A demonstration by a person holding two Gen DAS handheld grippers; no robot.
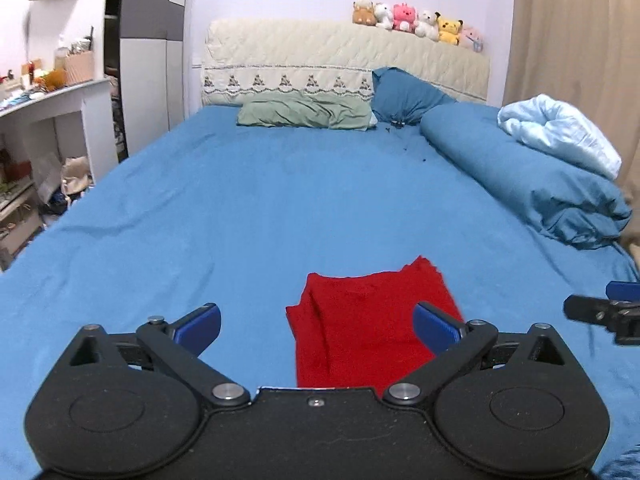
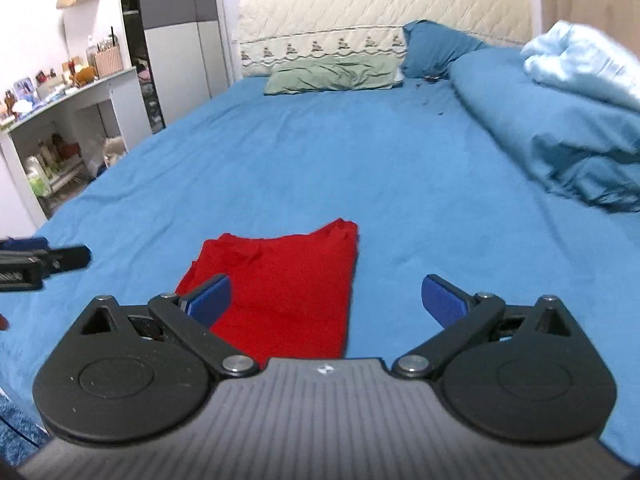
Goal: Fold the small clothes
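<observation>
A small red garment (image 1: 368,328) lies folded into a rough rectangle on the blue bed sheet (image 1: 280,208), near the front edge. It also shows in the right wrist view (image 2: 288,284). My left gripper (image 1: 316,324) is open and empty, held just above the garment's near edge, its right finger over the cloth. My right gripper (image 2: 326,300) is open and empty, with its left finger over the garment's near left part. The right gripper's tip shows at the right edge of the left wrist view (image 1: 600,312), and the left gripper's tip shows at the left edge of the right wrist view (image 2: 40,260).
A green pillow (image 1: 304,114) and a blue pillow (image 1: 404,96) lie at the headboard (image 1: 340,60). A rolled blue duvet (image 1: 532,176) with a light blue blanket (image 1: 560,132) lies along the right side. A cluttered white desk (image 1: 52,100) stands left of the bed.
</observation>
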